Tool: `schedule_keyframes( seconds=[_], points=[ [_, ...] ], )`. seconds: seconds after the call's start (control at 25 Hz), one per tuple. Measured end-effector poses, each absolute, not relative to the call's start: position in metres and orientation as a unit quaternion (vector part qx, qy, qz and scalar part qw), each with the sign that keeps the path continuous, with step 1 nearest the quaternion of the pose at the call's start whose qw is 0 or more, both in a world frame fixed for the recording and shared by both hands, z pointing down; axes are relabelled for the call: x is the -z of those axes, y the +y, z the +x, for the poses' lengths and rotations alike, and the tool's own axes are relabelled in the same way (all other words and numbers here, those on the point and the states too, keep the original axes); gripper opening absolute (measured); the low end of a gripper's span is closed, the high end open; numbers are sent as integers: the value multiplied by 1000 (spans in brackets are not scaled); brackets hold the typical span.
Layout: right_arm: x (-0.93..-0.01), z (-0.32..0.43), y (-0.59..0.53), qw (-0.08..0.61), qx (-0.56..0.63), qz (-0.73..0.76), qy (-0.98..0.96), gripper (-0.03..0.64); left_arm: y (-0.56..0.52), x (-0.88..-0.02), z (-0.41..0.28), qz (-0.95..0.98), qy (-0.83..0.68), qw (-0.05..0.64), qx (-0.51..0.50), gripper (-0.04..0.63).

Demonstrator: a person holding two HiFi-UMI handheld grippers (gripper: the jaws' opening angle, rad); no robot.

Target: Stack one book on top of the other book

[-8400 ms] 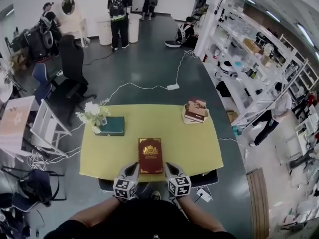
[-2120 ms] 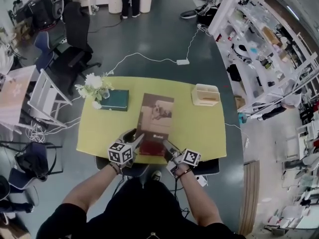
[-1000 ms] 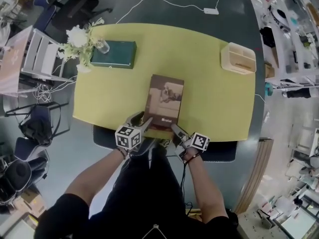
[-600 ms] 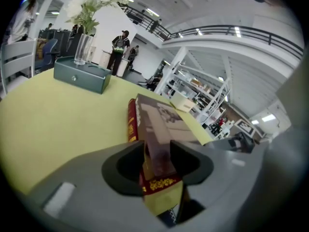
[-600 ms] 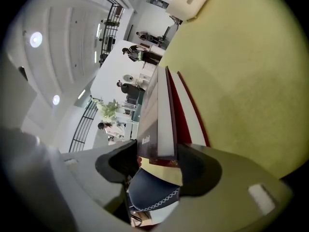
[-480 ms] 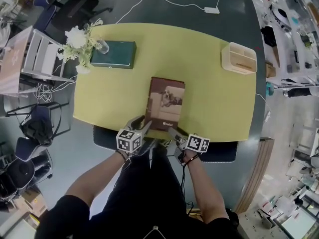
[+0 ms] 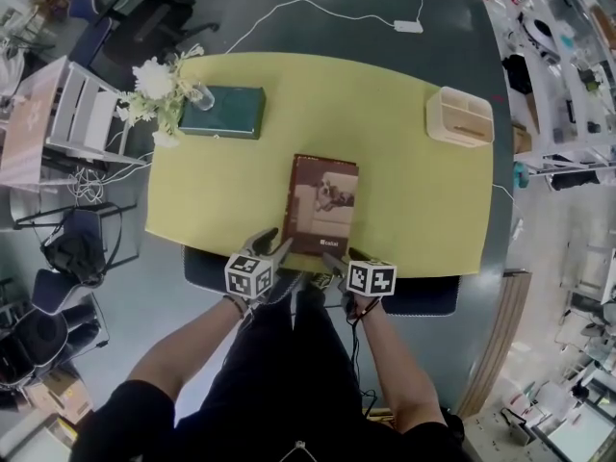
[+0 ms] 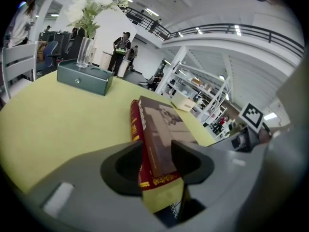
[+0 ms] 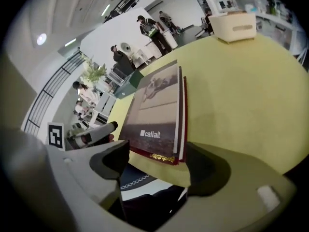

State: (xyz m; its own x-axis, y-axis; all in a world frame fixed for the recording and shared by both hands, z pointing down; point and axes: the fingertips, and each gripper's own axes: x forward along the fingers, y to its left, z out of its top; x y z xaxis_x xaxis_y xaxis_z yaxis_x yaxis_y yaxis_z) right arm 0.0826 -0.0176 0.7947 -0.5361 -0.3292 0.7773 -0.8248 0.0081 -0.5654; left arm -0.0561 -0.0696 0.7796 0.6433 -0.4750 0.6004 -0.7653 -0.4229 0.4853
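Observation:
A brown book lies flat on a red book in the middle of the yellow table, near its front edge. My left gripper straddles the stack's near left corner. Its jaws are opening, one pad beside the red spine and the other over the brown cover. My right gripper stands wide, jaws still opening. The stack's near end lies just beyond its pads, untouched.
A green box and a vase of white flowers stand at the far left of the table. A beige organiser sits at the far right. Chairs and a rack stand off the left side, and a cable runs across the floor behind.
The brown book, once on the organiser, now lies on the red book. Over the last second my right gripper rolled and opened off the stack's near end. The left gripper stayed put.

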Motion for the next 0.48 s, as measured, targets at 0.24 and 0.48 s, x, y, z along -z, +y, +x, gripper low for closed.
schedule_keyframes(
  seconds=[0.24, 0.48],
  points=[
    [-789, 95, -9, 202, -546, 456, -673, 364, -71, -765, -67, 825, -386, 375, -176, 186],
    [-759, 109, 4, 164, -525, 476, -686, 180, -60, -742, -91, 822, -415, 349, -172, 86]
  ],
)
